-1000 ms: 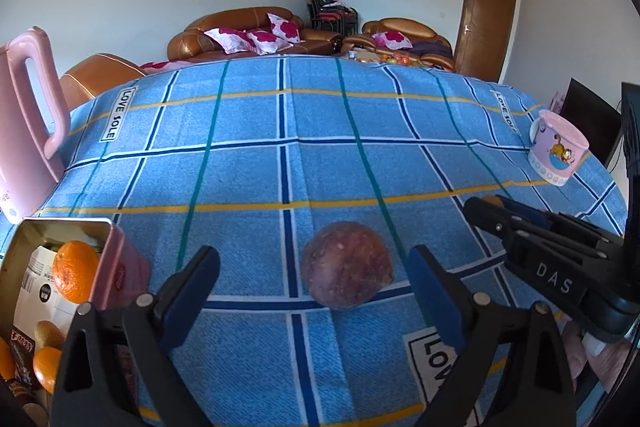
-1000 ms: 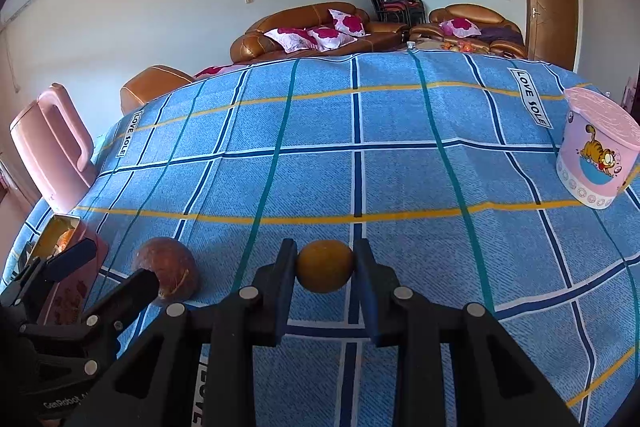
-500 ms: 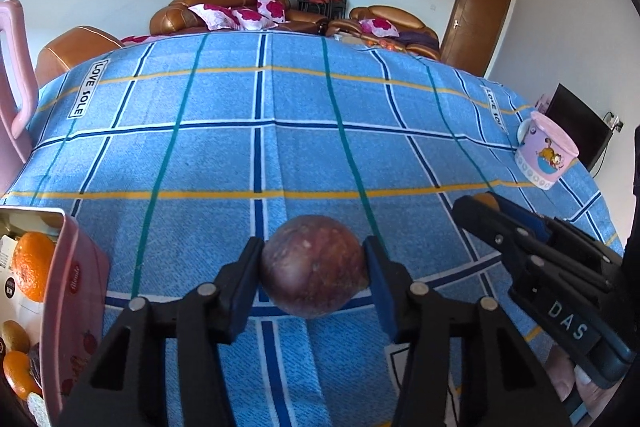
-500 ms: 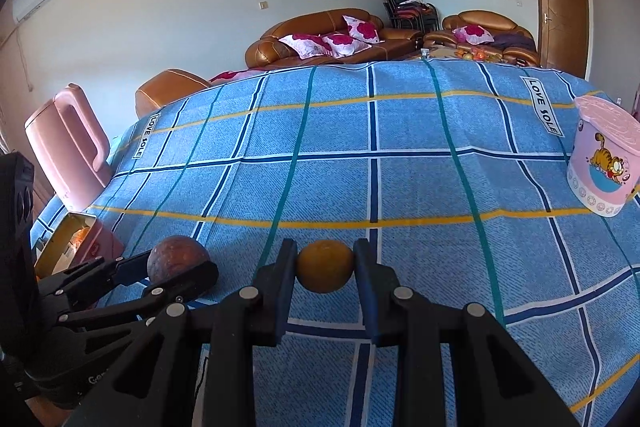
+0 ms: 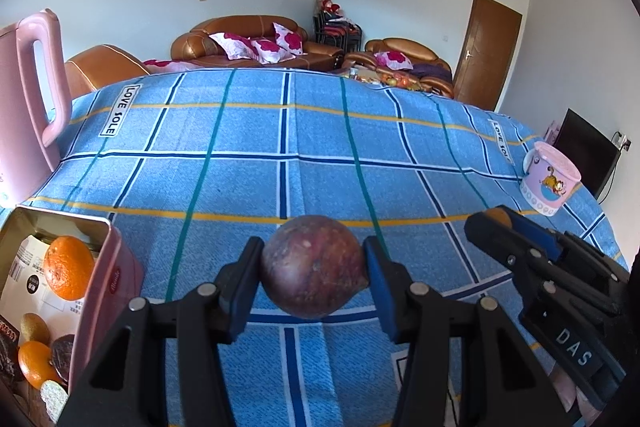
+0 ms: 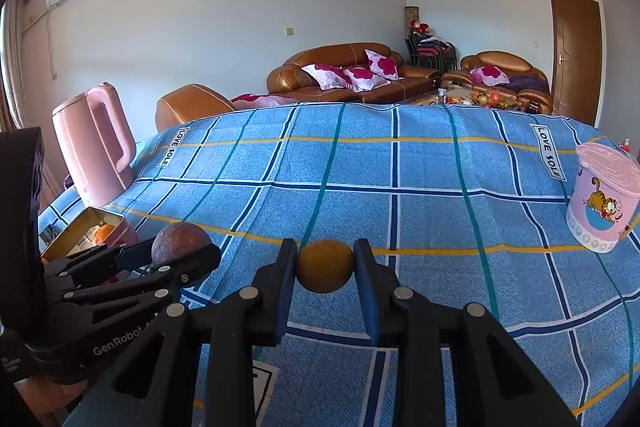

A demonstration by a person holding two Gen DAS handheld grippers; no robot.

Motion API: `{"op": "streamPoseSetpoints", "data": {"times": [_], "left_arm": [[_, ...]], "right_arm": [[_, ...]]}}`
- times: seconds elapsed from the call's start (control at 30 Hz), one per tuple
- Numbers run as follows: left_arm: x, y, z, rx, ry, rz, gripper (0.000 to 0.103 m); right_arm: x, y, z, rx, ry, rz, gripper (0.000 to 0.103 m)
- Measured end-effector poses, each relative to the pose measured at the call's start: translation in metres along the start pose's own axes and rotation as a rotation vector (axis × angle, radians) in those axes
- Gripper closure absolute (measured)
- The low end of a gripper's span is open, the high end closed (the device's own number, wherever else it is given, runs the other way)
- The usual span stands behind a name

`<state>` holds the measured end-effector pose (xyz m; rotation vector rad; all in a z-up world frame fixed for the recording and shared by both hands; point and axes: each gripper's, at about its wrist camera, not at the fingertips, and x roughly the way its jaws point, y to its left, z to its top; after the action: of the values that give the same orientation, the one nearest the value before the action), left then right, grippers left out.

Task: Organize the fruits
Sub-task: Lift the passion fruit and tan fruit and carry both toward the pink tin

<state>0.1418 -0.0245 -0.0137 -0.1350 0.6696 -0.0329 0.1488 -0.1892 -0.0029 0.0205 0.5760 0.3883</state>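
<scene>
At the far left of the left wrist view a pink tin [image 5: 114, 277] sits open on the blue checked cloth [image 5: 248, 187], already holding an orange [image 5: 68, 267], a second orange [image 5: 34, 363], a small brownish fruit and some dark round pieces; a pink kettle [image 5: 28, 99] stands just behind it. Moving right, the left tongs [image 5: 314, 277] are closed on a dark purple fruit [image 5: 314, 267], both blue pads pressed flat against its sides near its widest part, which looks like a sound hold. To do this step well, I would carry the fruit across to the tin's opening, lower it into a free spot beside the oranges, and open only once it rests there, since a round fruit dropped from above could bounce out or roll off. Further right, the right tongs [image 6: 325, 267] are closed on a smaller yellow-brown fruit [image 6: 325, 265], held just above the cloth. It should wait until the left tongs clear the tin, so the two do not collide. A pink cartoon cup [image 6: 602, 199] stands well apart at the far right.
</scene>
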Motion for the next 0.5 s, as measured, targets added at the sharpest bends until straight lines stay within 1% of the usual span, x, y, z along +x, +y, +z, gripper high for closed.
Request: {"op": "streamPoseSetpoints", "data": {"times": [0.5], "left_arm": [[-0.014,-0.004,-0.001,0.020,-0.073,0.031,0.051]], "right_arm": [[-0.013,0.003,-0.002,-0.018,-0.063,0.016,0.072]]}}
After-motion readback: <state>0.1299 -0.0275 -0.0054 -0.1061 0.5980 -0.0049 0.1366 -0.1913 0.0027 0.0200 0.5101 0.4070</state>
